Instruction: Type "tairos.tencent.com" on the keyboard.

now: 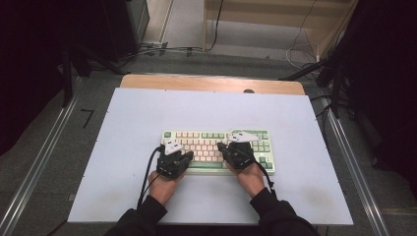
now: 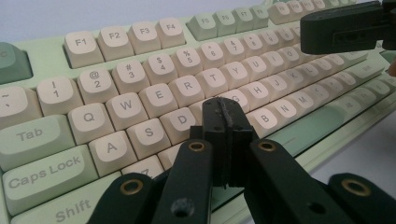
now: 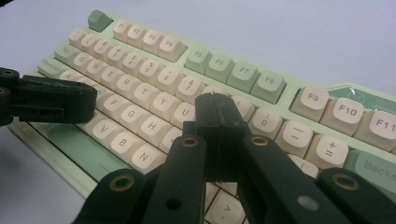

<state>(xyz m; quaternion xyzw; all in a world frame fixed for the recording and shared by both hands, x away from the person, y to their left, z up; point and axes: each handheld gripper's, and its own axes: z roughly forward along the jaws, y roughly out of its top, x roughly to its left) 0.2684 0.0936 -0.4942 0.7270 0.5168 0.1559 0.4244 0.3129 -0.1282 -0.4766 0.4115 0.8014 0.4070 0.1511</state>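
Note:
A pale green keyboard [image 1: 216, 146] with cream keys lies on the white tabletop [image 1: 147, 108], near the front middle. My left gripper [image 1: 191, 155] rests over its left half with both jaws pressed together and nothing between them. In the left gripper view its tip [image 2: 225, 106] hovers over the keyboard [image 2: 140, 98] around the F and G keys. My right gripper [image 1: 220, 146] is over the right half, also shut and empty. In the right gripper view its tip [image 3: 215, 100] sits above the keyboard [image 3: 140, 84] near the I and 9 keys. The two tips point toward each other, a short gap apart.
The white sheet covers a wooden table whose far edge [image 1: 211, 83] shows behind it. Metal rails [image 1: 39, 162] run along both sides on the grey floor, and cables [image 1: 162, 49] lie beyond the table. Dark stands flank the scene.

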